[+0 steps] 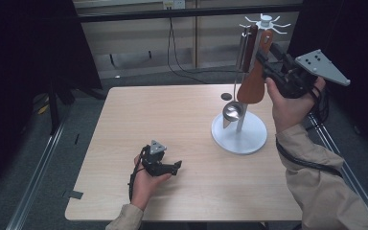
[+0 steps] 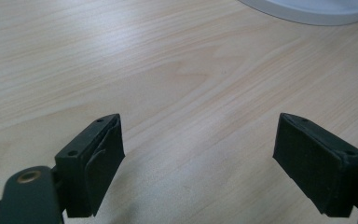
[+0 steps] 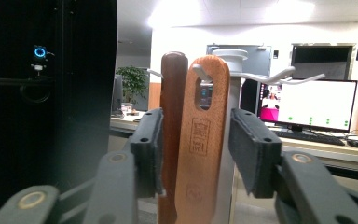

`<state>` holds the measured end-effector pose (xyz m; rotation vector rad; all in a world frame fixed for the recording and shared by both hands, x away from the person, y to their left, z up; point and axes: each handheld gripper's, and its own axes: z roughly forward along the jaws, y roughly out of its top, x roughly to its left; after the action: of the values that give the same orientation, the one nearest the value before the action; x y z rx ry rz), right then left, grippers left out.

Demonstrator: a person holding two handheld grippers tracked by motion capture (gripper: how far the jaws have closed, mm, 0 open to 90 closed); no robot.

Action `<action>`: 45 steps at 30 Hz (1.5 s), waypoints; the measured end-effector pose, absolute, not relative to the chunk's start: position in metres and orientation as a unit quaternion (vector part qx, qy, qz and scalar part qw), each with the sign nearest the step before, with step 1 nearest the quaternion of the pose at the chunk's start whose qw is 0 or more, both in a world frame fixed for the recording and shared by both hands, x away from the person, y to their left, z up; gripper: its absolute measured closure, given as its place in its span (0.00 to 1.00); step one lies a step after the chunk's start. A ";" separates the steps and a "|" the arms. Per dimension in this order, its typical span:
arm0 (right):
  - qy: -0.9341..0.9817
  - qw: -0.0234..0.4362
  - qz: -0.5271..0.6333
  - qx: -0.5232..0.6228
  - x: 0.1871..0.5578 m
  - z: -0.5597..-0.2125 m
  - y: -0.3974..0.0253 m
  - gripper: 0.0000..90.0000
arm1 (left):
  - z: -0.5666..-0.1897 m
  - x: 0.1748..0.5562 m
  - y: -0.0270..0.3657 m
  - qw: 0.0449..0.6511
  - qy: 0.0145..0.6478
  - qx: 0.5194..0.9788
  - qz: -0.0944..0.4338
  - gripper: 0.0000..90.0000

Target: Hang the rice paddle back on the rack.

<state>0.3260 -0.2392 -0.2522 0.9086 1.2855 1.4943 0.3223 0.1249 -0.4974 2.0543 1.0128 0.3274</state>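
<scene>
A white utensil rack (image 1: 239,136) stands on the right half of the wooden table (image 1: 163,120). From its top hooks (image 1: 266,22) hang a light wooden spatula (image 1: 253,84), a dark wooden handle (image 3: 173,102) and a steel ladle (image 1: 232,111). My right gripper (image 1: 264,56) is raised at the spatula's handle (image 3: 204,140). Its jaws straddle both wooden handles, with a sliver of gap on the right side, so it reads as open. The spatula's slot sits on a hook. My left gripper (image 1: 176,166) rests low over bare table, open and holding nothing (image 2: 198,135).
The rack's round base edge (image 2: 307,9) lies ahead of the left gripper. A small dark round utensil head (image 1: 226,96) hangs beside the pole. Cables trail off the table's right side (image 1: 316,163). Dark curtains flank the table, and a metal floor rail (image 1: 38,172) runs at left.
</scene>
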 end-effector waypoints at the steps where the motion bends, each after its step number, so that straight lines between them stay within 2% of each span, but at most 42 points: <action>1: 0.523 0.465 0.611 0.371 0.326 -0.253 -0.239 0.60 | -0.498 0.322 0.126 0.401 0.401 0.814 0.130 0.18; 17: 0.531 0.454 0.619 0.359 0.317 -0.265 -0.238 0.48 | -0.495 0.322 0.126 0.401 0.398 0.814 0.135 0.17; 45: 0.567 0.400 0.630 0.348 0.309 -0.296 -0.233 0.31 | -0.494 0.322 0.126 0.400 0.397 0.814 0.138 0.16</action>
<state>0.3090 -0.2328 -0.2963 0.8814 1.4349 1.5938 0.3217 0.1259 -0.4938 2.0596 1.0035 0.3498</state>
